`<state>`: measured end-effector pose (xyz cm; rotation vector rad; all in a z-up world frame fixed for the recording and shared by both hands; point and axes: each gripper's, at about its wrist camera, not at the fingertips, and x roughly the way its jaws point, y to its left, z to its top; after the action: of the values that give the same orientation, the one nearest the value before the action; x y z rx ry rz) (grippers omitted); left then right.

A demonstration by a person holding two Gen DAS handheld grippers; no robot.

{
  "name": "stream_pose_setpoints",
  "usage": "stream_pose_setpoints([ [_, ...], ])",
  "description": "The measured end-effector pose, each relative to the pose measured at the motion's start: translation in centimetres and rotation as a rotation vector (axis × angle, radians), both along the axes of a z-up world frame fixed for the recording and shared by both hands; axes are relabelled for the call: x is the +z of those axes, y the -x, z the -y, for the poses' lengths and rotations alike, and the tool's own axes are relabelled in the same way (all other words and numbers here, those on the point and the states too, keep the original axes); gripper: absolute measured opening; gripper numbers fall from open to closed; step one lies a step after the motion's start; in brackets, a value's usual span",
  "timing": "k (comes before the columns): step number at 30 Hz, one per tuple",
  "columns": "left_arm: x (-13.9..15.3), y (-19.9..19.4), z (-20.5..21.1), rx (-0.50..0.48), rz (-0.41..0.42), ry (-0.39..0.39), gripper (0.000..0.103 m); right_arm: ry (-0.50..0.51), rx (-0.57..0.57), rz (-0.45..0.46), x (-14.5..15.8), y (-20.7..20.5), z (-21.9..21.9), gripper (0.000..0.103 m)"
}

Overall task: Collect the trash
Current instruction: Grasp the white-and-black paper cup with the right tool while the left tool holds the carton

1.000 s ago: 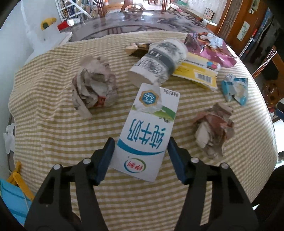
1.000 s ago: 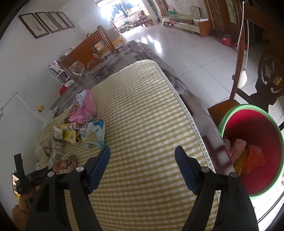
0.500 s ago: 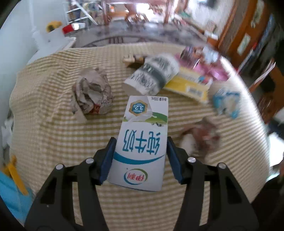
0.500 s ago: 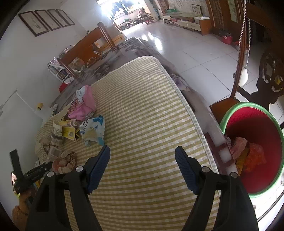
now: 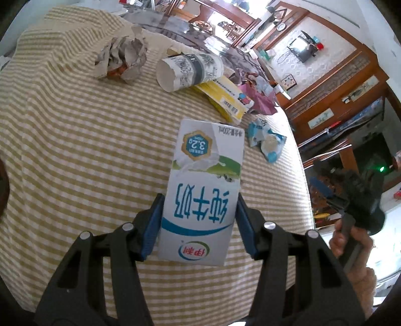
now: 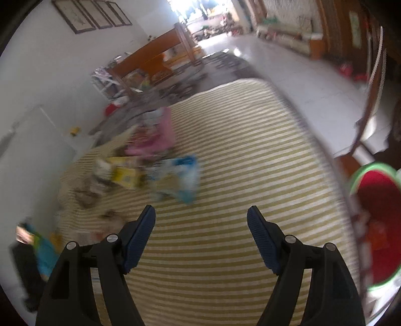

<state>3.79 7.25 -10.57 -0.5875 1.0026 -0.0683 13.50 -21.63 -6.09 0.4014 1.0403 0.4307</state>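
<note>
Checked tablecloth (image 5: 75,150) fills both views. Left gripper (image 5: 198,223) is clamped on the carton (image 5: 203,190), blue pads pressing both its sides, lifted over the cloth. Right gripper (image 6: 201,230) gapes wide, empty, above bare cloth; wrappers (image 6: 180,175) lie beyond, bin (image 6: 376,225) at right.

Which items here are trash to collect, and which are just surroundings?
Job:
- milk carton, in left claw
- crumpled paper
- paper cup
- yellow packet
- blue wrapper
- red bin

Surroundings:
- striped cloth
- wall frames
</note>
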Motion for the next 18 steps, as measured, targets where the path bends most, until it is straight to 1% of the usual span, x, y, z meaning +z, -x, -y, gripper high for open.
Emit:
stream_pose_setpoints([
  [2,-0.6,-0.3,-0.3,0.013,-0.019,0.04,0.053,-0.107,0.026,-0.045,0.8,-1.1,-2.7,0.075],
  [3,-0.8,-0.2,-0.5,0.019,-0.02,0.062,0.053,-0.15,0.053,-0.069,1.3,-1.8,-4.9,0.075],
  [4,-1.0,-0.3,-0.8,0.028,-0.021,0.097,0.053,-0.165,0.078,-0.084,1.7,-2.4,-6.8,0.075],
  [5,-1.0,-0.1,-1.0,0.034,-0.02,0.113,0.053,-0.162,0.097,-0.093,2.1,-2.9,-8.6,0.075],
  [7,-1.2,0.0,-1.4,0.049,-0.019,0.152,0.053,-0.125,0.136,-0.101,2.8,-4.1,-12.6,0.075],
  [8,-1.2,0.2,-1.6,0.054,-0.017,0.168,0.053,-0.082,0.158,-0.1,3.0,-4.8,-15.1,0.074],
  [11,-1.2,0.8,-2.4,0.068,-0.007,0.205,0.053,0.009,0.178,-0.118,2.6,-6.5,-19.6,0.074],
  [15,-1.2,1.3,-2.9,0.085,0.004,0.228,0.053,0.085,0.158,-0.188,0.4,-8.6,-23.8,0.074],
  [18,-1.3,1.6,-3.6,0.105,0.006,0.251,0.053,0.161,0.149,-0.202,-0.9,-9.4,-25.7,0.074],
])
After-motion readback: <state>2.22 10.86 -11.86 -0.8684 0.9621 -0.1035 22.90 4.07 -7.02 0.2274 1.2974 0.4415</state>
